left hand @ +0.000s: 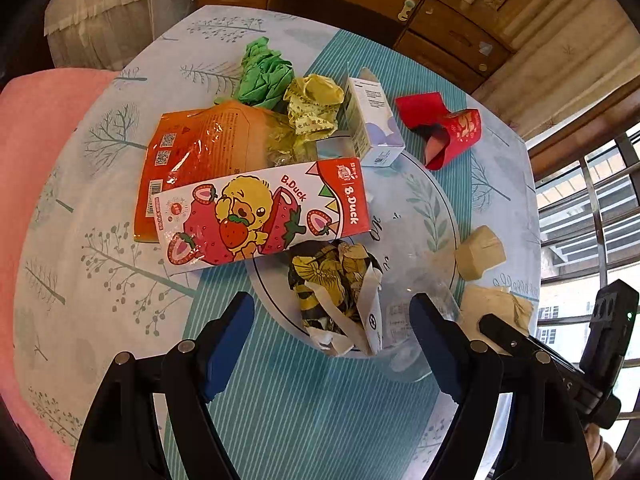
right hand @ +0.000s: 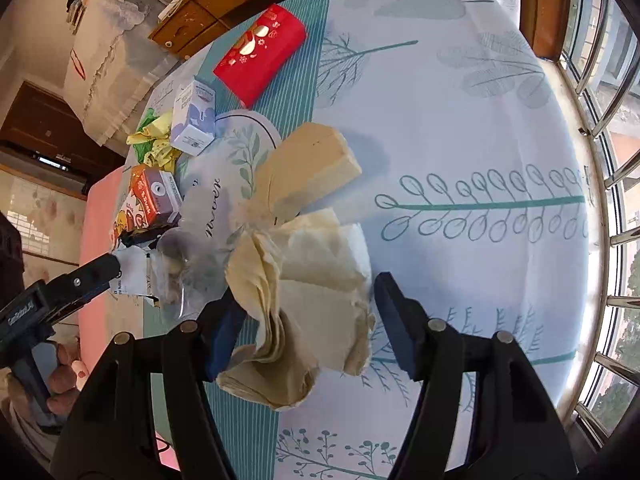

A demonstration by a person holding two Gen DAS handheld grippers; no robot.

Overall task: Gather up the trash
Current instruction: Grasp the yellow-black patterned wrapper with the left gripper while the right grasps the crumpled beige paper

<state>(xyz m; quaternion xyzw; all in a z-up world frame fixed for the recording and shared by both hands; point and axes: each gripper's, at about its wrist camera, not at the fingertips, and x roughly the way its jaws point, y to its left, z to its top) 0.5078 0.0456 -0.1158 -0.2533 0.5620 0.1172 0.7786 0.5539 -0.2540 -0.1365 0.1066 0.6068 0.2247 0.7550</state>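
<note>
Surface: tablecloth (left hand: 120,280) printed with trees.
Trash: orange bag (left hand: 192,152), duck carton (left hand: 264,216), red box (left hand: 444,128).
Left gripper (left hand: 332,344): jaws wide, astride black-yellow wrapper (left hand: 332,284), not gripping.
Right gripper (right hand: 304,316): jaws wide, astride beige paper (right hand: 316,280), no grip.

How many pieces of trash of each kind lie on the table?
Boxes: B.Duck box, white box, red box: 3
Crumpled wrappers: green wrapper, yellow wrapper, black-and-yellow wrapper: 3
Orange plastic bag: 1
Clear plastic cup: 1
Beige paper: folded wedge, crumpled stack: 2
Total: 10
</note>
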